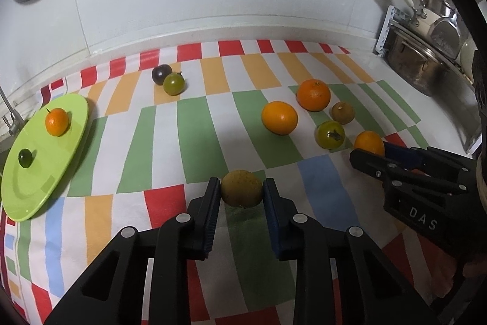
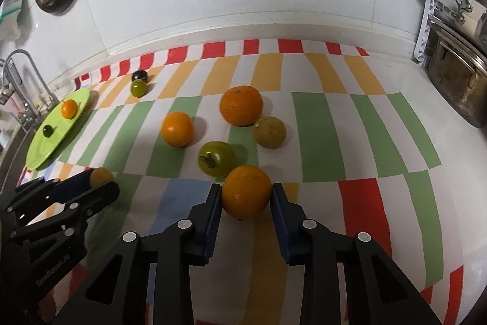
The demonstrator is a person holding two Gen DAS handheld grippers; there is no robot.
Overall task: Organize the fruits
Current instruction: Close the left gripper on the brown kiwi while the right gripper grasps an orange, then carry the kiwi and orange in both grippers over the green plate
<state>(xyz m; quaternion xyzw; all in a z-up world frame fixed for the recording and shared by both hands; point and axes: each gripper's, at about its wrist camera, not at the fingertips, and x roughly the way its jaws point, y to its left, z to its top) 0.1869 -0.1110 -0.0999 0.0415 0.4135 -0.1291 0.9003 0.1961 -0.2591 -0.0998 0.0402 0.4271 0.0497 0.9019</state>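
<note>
A striped cloth (image 1: 170, 142) covers the kitchen counter, with white tiles behind and pots at the right.

In the left wrist view, the left gripper (image 1: 242, 192) has its two fingers closed against the sides of a brown fruit (image 1: 241, 188), which seems to sit on the cloth or just above it. The green plate (image 1: 61, 178) lies far to the left of these fingers, and it already carries a small orange (image 1: 57, 121) and a dark green fruit (image 1: 25, 158). So the left gripper is clearly the nearer one to the plate.

In the right wrist view, the right gripper (image 2: 246, 192) clamps an orange (image 2: 246, 191) between its fingers. The plate (image 2: 39, 154) is well apart, across the cloth to the left, and the left gripper (image 2: 102, 183) stands between. The carry probably goes leftward; the left one should go first.
</note>
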